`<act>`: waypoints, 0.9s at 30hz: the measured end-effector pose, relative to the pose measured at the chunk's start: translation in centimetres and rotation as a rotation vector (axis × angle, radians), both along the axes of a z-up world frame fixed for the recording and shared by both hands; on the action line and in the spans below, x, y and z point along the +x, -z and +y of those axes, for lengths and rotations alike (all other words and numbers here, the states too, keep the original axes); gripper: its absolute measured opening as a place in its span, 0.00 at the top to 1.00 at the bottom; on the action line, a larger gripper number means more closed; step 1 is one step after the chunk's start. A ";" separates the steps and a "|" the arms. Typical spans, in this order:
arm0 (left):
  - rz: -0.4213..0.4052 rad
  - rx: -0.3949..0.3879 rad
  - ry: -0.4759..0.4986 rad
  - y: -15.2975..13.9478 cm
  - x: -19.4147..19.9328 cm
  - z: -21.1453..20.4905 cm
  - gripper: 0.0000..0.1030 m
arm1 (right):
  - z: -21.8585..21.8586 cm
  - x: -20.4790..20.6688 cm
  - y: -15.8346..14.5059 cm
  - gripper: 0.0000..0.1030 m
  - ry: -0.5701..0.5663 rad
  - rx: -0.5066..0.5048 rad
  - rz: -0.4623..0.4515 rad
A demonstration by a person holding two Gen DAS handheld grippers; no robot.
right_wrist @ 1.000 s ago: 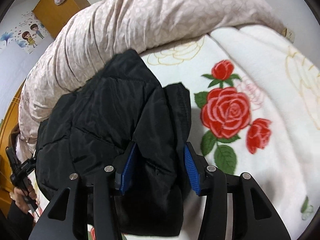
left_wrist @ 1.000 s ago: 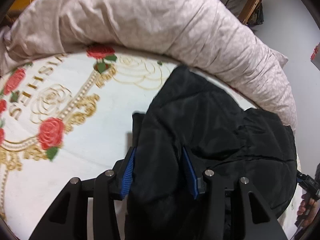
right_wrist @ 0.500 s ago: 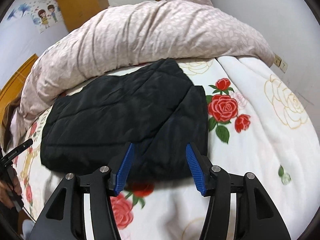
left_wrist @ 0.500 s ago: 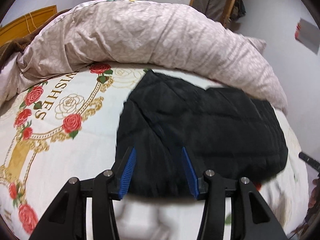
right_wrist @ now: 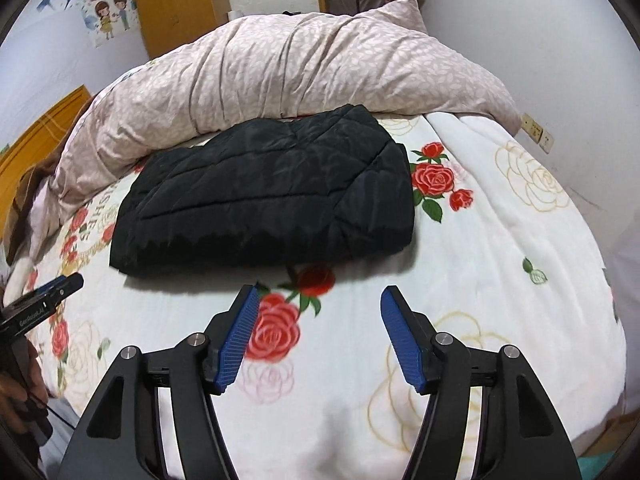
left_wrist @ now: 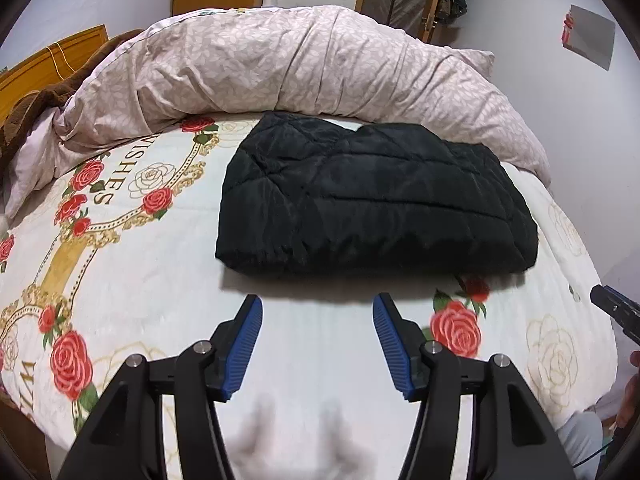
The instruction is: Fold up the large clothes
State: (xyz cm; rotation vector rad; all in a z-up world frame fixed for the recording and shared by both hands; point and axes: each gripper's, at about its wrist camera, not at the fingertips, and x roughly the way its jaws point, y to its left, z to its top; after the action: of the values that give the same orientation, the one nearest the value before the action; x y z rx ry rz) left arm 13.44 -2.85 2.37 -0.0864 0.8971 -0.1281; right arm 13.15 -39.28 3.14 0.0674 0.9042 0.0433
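A black quilted jacket (left_wrist: 372,200) lies folded into a thick rectangle on the rose-print bedspread (left_wrist: 132,280); the right wrist view shows the same jacket (right_wrist: 268,192). My left gripper (left_wrist: 318,308) hovers above the bedspread just short of the jacket's near edge, its jaws opening with nothing between them. My right gripper (right_wrist: 320,300) hangs the same way in front of the jacket's near right part, jaws opening and empty. Each view catches the other gripper at its edge: the right gripper (left_wrist: 616,312) and the left gripper (right_wrist: 40,300), held by a hand (right_wrist: 16,392).
A long pinkish leaf-print duvet roll (left_wrist: 304,68) lies along the far side of the bed, right behind the jacket. A brown blanket (left_wrist: 28,108) is bunched at the far left. Orange wooden furniture (right_wrist: 176,4) and a wall stand beyond. A wall socket (right_wrist: 538,134) sits at the right.
Both grippers let go of the jacket, drew back toward the near edge of the bed and rose. Their jaws have widened. The jacket now lies flat and folded, clear of both.
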 end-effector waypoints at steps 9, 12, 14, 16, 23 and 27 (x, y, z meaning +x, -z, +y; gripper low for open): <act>0.002 0.038 0.034 -0.3 -3.5 -1.7 0.38 | 1.6 -3.1 -0.5 0.38 -0.029 -0.020 -0.019; 0.008 0.041 0.037 -0.4 -4.4 -2.0 0.38 | 1.7 -3.8 -0.6 0.38 -0.037 -0.025 -0.023; 0.008 0.039 0.046 -0.6 -5.0 -2.2 0.38 | 1.8 -4.3 -0.7 0.38 -0.035 -0.030 -0.026; 0.007 0.048 0.052 -0.8 -5.4 -2.6 0.38 | 1.9 -4.7 -0.9 0.38 -0.035 -0.037 -0.033; 0.004 0.032 0.078 -1.7 -6.8 -3.7 0.38 | 2.4 -6.5 -1.9 0.38 -0.048 -0.065 -0.059; -0.003 0.036 0.082 -2.1 -7.6 -3.9 0.38 | 2.7 -7.3 -2.2 0.38 -0.057 -0.068 -0.062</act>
State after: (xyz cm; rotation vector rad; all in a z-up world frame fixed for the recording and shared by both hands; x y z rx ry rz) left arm 5.81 -6.77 4.45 -0.0155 0.8996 -0.1881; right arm 5.87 -36.59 5.33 -0.0227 0.8445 0.0676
